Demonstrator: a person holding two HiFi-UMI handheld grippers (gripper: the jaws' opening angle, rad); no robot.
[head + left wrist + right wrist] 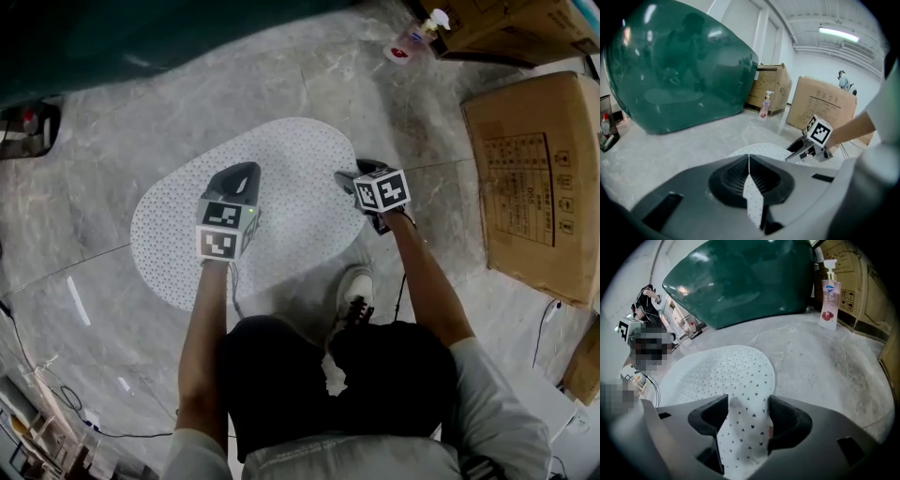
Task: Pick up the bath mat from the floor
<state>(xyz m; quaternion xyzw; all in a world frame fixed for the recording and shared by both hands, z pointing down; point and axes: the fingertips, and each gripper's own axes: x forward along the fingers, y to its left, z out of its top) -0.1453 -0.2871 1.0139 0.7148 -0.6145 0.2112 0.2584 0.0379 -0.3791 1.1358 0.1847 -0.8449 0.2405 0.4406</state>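
Underfoot, the grey marbled floor [122,141] ran from a dark green tub [141,37] to a big cardboard box [534,178]. The white oval bath mat [291,159] lay mostly flat on it between the two, just ahead of the person's shoe [354,295] and not yet lifted clear. Thin and dotted, the mat seemed light and limp. It puckered readily where it was gathered, so it would likely sag and fold once raised. It looked best taken at two well-separated spots toward its near side, so that it would hang evenly rather than drag. Both arms reached forward and down over it, the left forearm [208,328] almost straight ahead and the right forearm [427,281] angled inward. The left gripper [749,165] sat over the mat's near middle, its jaws pressed together on a thin upright pleat of the mat. The right gripper [747,416], tipped more steeply at the mat's right edge, had its jaws spread wide. A broad hump of mat lay between them, filling the gap but not visibly squeezed. Smallest, a pump bottle [829,303] stood on the floor well apart from the mat.
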